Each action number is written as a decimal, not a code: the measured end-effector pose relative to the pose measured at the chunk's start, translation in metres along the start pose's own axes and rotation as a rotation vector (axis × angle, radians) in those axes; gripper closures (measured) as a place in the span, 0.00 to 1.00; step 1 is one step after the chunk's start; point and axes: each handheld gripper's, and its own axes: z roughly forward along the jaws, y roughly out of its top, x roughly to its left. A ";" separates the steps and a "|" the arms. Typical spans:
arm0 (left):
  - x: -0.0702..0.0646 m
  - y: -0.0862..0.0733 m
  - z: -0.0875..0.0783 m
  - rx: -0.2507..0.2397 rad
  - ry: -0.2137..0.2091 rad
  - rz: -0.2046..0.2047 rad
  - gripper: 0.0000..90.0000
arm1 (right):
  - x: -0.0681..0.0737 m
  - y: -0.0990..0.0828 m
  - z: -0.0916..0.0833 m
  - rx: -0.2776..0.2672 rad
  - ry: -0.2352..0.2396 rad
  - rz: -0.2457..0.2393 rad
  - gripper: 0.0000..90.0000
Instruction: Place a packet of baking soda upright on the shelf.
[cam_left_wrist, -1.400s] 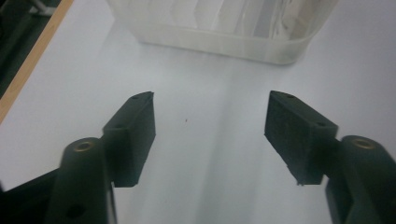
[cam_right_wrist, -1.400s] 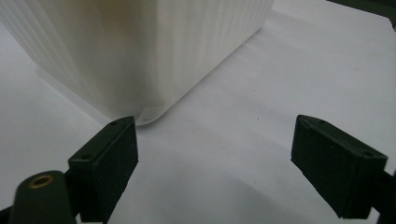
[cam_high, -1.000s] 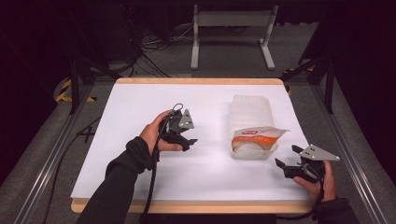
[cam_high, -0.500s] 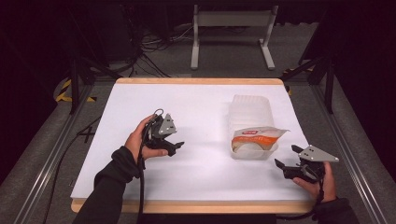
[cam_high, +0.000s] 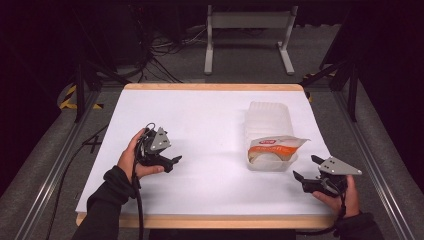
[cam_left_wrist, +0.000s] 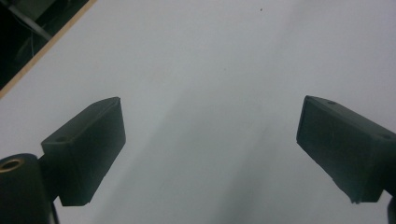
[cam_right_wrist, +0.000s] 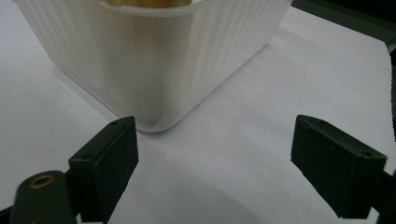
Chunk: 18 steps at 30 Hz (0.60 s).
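Two grippers rest low in the frame: the left gripper, jaws just widened and empty, at lower left; the right gripper, gaping and empty, just beside the ribbed plastic tub holding a packet.

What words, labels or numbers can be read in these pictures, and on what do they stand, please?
Nothing can be read for certain.
Bag in the ribbed plastic tub: an orange band with a small red and white logo, too small and blurred to read in the high view.
White table cover, left claw and right claw: no text.
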 end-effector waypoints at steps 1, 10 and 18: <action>0.001 -0.002 0.000 0.001 0.001 -0.002 0.10 | 0.001 0.000 0.000 -0.001 0.000 -0.003 0.17; 0.007 -0.026 -0.005 -0.015 0.018 -0.034 0.09 | 0.003 0.002 -0.001 -0.005 0.004 -0.016 0.17; 0.013 -0.042 -0.015 -0.020 0.037 -0.052 0.10 | 0.004 0.002 -0.002 -0.006 0.003 -0.022 0.17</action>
